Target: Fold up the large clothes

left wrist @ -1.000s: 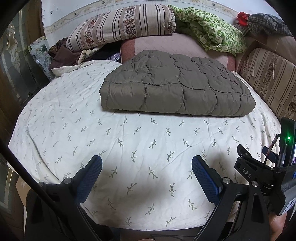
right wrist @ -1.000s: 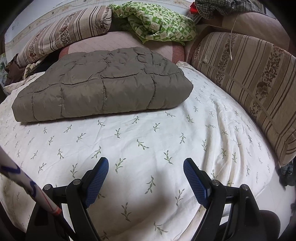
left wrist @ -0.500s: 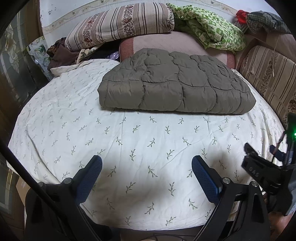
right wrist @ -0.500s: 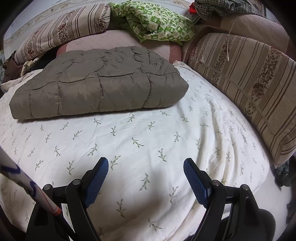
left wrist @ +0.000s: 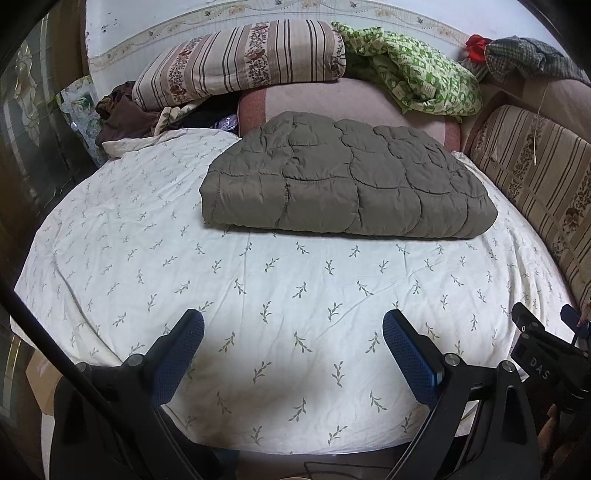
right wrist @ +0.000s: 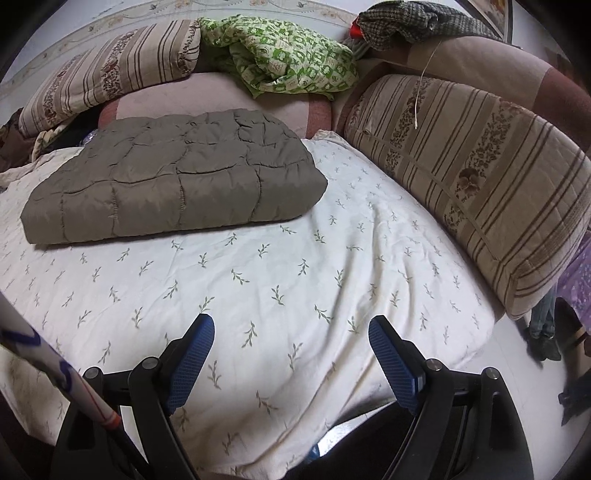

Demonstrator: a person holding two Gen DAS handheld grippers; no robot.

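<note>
Left wrist view: the left claw (left wrist: 293,350) is shown nearest the camera, its two blue-padded fingers (left wrist: 177,360) spread wide with nothing between them, held above the near edge of the bed. At the right margin, part of the right claw (left wrist: 543,363) is seen, level with the left one; its opening cannot be judged from this view. Beneath and beyond the fingers the cream bedsheet (left wrist: 280,291), printed with small green sprigs, is laid across the mattress. Well ahead of the claw, and slightly to the right of its axis, the olive quilted garment (left wrist: 347,184) is seen lying flat on the sheet, folded into a thick rectangular bundle and touched by neither claw. Beyond it a pink bolster (left wrist: 332,99) is set, with a striped pillow (left wrist: 240,62) resting to the far left and a green patterned cloth (left wrist: 417,81) heaped to the far right.

Right wrist view: the right claw (right wrist: 291,360) is likewise shown spread wide and empty over the near part of the bedsheet (right wrist: 295,295). The olive quilted garment (right wrist: 173,177) is placed well ahead and to the left of this claw. To the right, a long striped cushion (right wrist: 480,177) is propped along the bed's side. Farthest off, the green patterned cloth (right wrist: 284,55) and a checked fabric (right wrist: 406,22) are piled.
</note>
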